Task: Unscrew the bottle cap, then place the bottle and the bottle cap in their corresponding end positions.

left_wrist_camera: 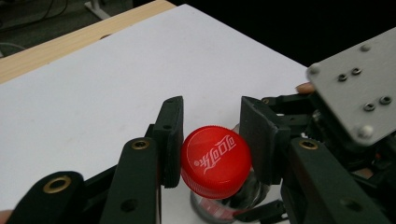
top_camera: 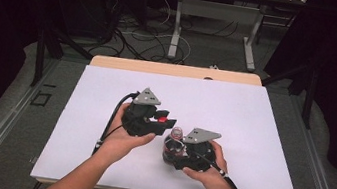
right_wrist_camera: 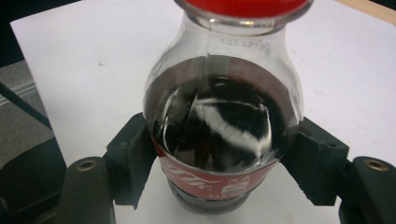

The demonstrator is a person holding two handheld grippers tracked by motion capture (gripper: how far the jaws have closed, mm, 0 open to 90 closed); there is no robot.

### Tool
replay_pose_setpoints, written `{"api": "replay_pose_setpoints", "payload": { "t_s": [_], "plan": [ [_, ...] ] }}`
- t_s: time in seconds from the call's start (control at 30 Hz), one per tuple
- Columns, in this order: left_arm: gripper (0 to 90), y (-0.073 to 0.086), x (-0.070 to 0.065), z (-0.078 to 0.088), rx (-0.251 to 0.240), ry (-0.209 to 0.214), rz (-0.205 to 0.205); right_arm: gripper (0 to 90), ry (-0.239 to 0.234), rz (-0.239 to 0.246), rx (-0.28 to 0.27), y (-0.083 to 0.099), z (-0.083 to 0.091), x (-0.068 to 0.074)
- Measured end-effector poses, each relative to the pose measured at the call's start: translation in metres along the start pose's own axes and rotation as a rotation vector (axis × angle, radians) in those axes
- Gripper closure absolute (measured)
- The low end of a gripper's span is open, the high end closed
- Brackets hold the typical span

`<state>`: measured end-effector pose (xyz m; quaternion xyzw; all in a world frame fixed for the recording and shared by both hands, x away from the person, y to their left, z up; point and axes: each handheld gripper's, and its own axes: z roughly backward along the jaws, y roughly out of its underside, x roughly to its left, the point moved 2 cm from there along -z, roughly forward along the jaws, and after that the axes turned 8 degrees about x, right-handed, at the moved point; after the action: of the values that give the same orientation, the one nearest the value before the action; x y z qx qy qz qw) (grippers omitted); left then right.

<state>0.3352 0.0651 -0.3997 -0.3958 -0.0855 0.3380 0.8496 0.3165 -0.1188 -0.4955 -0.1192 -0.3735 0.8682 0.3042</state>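
Note:
A small clear cola bottle [top_camera: 171,148] with dark drink and a red label stands on the white sheet [top_camera: 105,95]. My right gripper [top_camera: 172,152] is shut on its lower body, with a pad on each side of the bottle [right_wrist_camera: 219,116]. My left gripper [top_camera: 166,121] is shut on the red screw cap [top_camera: 166,121]. In the left gripper view the cap [left_wrist_camera: 215,160] sits between the two pads, with the bottle's neck [left_wrist_camera: 219,207] just beneath it. Seen from above, the cap is a little up and left of the bottle's mouth [top_camera: 177,133]. Its red underside [right_wrist_camera: 243,5] shows above the neck.
The white sheet covers a wooden table whose far edge [top_camera: 175,69] shows bare wood. The right gripper's grey plate [left_wrist_camera: 355,88] rises close on the right of the cap. Table legs and cables lie on the floor [top_camera: 174,40] beyond.

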Motion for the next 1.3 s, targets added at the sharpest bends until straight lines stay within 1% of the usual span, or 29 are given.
{"api": "replay_pose_setpoints", "payload": {
  "t_s": [0.03, 0.13, 0.17, 0.2, 0.23, 0.27, 0.33, 0.4, 0.43, 0.5, 0.53, 0.57, 0.6, 0.63, 0.67, 0.73, 0.77, 0.8, 0.83, 0.87, 0.9, 1.07, 1.1, 1.13, 1.17, 1.2, 1.27, 1.3],
  "plan": [
    [61.3, 0.002, 0.003, 0.0, -0.007, -0.01, 0.01, 30.7, 0.002, -0.002, 0.008, 0.0, 0.0, -0.001],
    [61.3, 0.008, 0.015, 0.003, 0.002, -0.025, 0.036, 30.7, 0.016, -0.016, 0.002, 0.001, 0.0, -0.004],
    [61.3, 0.01, 0.018, 0.003, -0.004, -0.029, 0.046, 30.7, 0.02, -0.019, 0.0, 0.0, 0.0, -0.006],
    [61.3, 0.012, 0.022, 0.004, 0.003, -0.037, 0.051, 30.7, 0.024, -0.021, 0.009, 0.0, 0.0, -0.008],
    [61.2, 0.015, 0.025, 0.005, 0.004, -0.041, 0.068, 30.6, 0.028, -0.027, 0.003, 0.0, 0.0, -0.009],
    [61.3, 0.017, 0.028, 0.005, 0.002, -0.044, 0.067, 30.6, 0.034, -0.028, -0.001, 0.0, 0.0, -0.012],
    [61.3, 0.022, 0.034, 0.007, 0.017, -0.052, 0.078, 30.7, 0.052, -0.032, -0.008, -0.002, -0.001, -0.016],
    [61.2, 0.027, 0.039, 0.008, 0.002, -0.067, 0.1, 30.6, 0.061, -0.041, -0.015, -0.004, -0.001, -0.02],
    [61.3, 0.029, 0.042, 0.009, 0.006, -0.071, 0.106, 30.7, 0.07, -0.043, -0.017, -0.006, -0.001, -0.023],
    [61.3, 0.034, 0.047, 0.01, 0.006, -0.073, 0.124, 30.6, 0.083, -0.058, -0.022, -0.008, -0.002, -0.028],
    [61.3, 0.036, 0.048, 0.011, -0.001, -0.074, 0.142, 30.6, 0.093, -0.059, -0.024, -0.01, -0.002, -0.032],
    [61.2, 0.038, 0.05, 0.011, -0.003, -0.08, 0.147, 30.6, 0.097, -0.067, -0.017, -0.012, -0.002, -0.034],
    [61.3, 0.04, 0.052, 0.011, -0.004, -0.081, 0.154, 30.7, 0.111, -0.067, -0.021, -0.013, -0.003, -0.037],
    [61.2, 0.043, 0.054, 0.012, 0.0, -0.073, 0.159, 30.6, 0.118, -0.069, -0.021, -0.015, -0.003, -0.04],
    [61.3, 0.045, 0.056, 0.011, 0.003, -0.074, 0.166, 30.6, 0.121, -0.071, -0.02, -0.017, -0.003, -0.043],
    [61.3, 0.049, 0.059, 0.01, 0.003, -0.079, 0.179, 30.6, 0.131, -0.093, -0.026, -0.022, -0.004, -0.048],
    [61.3, 0.051, 0.06, 0.009, 0.005, -0.08, 0.179, 30.6, 0.139, -0.098, -0.027, -0.024, -0.004, -0.051],
    [61.3, 0.052, 0.062, 0.008, 0.019, -0.079, 0.181, 30.6, 0.143, -0.1, -0.033, -0.026, -0.005, -0.053],
    [61.3, 0.054, 0.063, 0.008, 0.023, -0.082, 0.185, 30.6, 0.149, -0.109, -0.035, -0.029, -0.006, -0.056],
    [61.3, 0.055, 0.064, 0.008, 0.029, -0.086, 0.18, 30.6, 0.152, -0.12, -0.038, -0.031, -0.007, -0.059],
    [61.2, 0.056, 0.064, 0.007, 0.018, -0.091, 0.192, 30.6, 0.156, -0.124, -0.045, -0.033, -0.008, -0.062],
    [61.2, 0.059, 0.068, 0.008, 0.014, -0.111, 0.192, 30.5, 0.165, -0.162, -0.047, -0.045, -0.016, -0.074],
    [61.2, 0.06, 0.068, 0.009, 0.021, -0.108, 0.193, 30.5, 0.178, -0.155, -0.045, -0.047, -0.019, -0.076],
    [61.2, 0.061, 0.069, 0.009, 0.014, -0.115, 0.198, 30.5, 0.184, -0.153, -0.042, -0.049, -0.021, -0.078],
    [61.2, 0.062, 0.07, 0.009, 0.006, -0.114, 0.205, 30.5, 0.19, -0.154, -0.04, -0.051, -0.024, -0.079],
    [61.2, 0.063, 0.071, 0.01, 0.021, -0.114, 0.201, 30.5, 0.195, -0.156, -0.041, -0.053, -0.026, -0.081],
    [61.2, 0.064, 0.073, 0.01, 0.013, -0.117, 0.213, 30.5, 0.201, -0.165, -0.039, -0.056, -0.031, -0.083],
    [61.2, 0.064, 0.074, 0.01, 0.012, -0.119, 0.208, 30.4, 0.205, -0.159, -0.043, -0.058, -0.034, -0.085]
  ]
}}
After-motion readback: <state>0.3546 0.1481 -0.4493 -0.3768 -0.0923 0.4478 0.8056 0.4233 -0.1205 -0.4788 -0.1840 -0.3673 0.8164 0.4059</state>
